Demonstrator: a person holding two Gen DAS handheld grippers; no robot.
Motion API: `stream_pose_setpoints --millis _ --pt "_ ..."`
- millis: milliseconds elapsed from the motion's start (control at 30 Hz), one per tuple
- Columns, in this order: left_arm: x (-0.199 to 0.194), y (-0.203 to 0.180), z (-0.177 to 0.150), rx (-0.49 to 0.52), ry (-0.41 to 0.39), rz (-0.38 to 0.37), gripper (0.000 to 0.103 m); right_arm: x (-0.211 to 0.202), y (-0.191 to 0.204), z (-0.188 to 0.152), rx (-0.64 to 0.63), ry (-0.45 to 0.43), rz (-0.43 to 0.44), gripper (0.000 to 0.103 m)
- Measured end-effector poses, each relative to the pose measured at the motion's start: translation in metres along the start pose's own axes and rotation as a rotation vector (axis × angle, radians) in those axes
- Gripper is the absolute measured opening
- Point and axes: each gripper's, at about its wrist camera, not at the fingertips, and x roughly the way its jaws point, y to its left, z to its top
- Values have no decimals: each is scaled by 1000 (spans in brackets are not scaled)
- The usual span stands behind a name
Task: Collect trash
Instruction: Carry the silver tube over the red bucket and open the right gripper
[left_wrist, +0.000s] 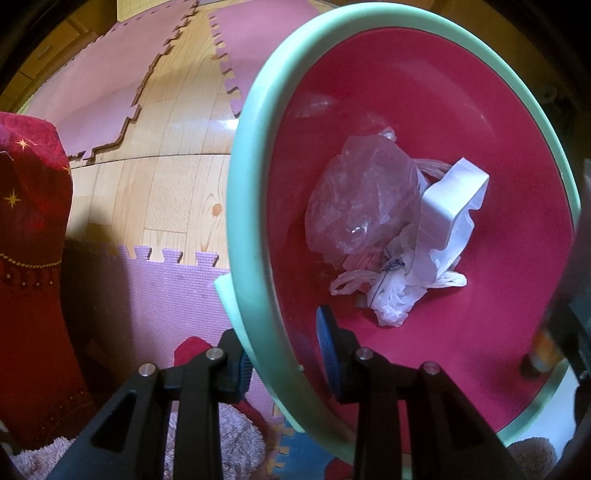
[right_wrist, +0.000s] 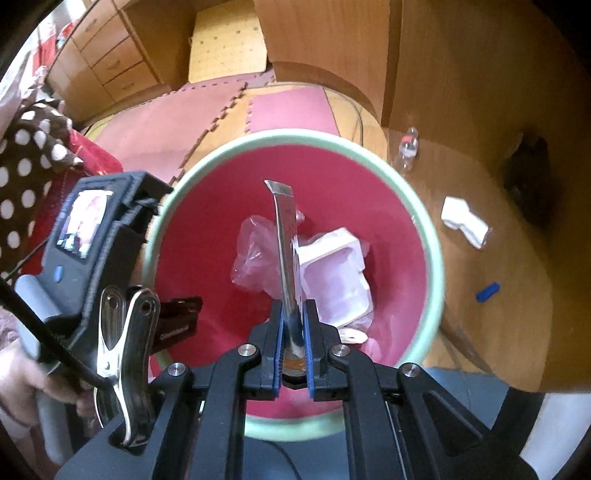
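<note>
Trash already lies in the red bin (left_wrist: 480, 110): a crumpled clear plastic bag (left_wrist: 364, 201), a white plastic tray (left_wrist: 452, 201) and a thin white carrier bag (left_wrist: 397, 291) sit together on its bottom. Around the bin's mouth runs a pale green rim (left_wrist: 251, 155), and the left gripper (left_wrist: 286, 363) is clamped on that rim, one blue pad outside and one inside the wall. Above the bin's mouth, the right gripper (right_wrist: 294, 325) is closed on a flat silvery wrapper (right_wrist: 284, 236), which stands up edge-on between its blue pads. To the right of the bin, on the wooden floor (right_wrist: 461, 177), lie a white crumpled paper (right_wrist: 463, 219), a small blue piece (right_wrist: 487, 291) and a clear bottle (right_wrist: 406, 147).
</note>
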Motion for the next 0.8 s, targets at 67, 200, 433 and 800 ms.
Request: stream_pose_setpoints --millis 67,200,433,800 --pt "-1 -1 0 -2 0 3 33 4 -2 -3 21 7 9 10" --pt "-1 -2 0 -2 0 1 33 10 1 -8 -7 26 -35 10" --pt "-1 -3 -1 1 -2 -1 33 16 -4 -14 29 23 -35 12" --pt "-1 -2 0 1 -1 -4 33 8 -7 -20 40 -30 -10 41"
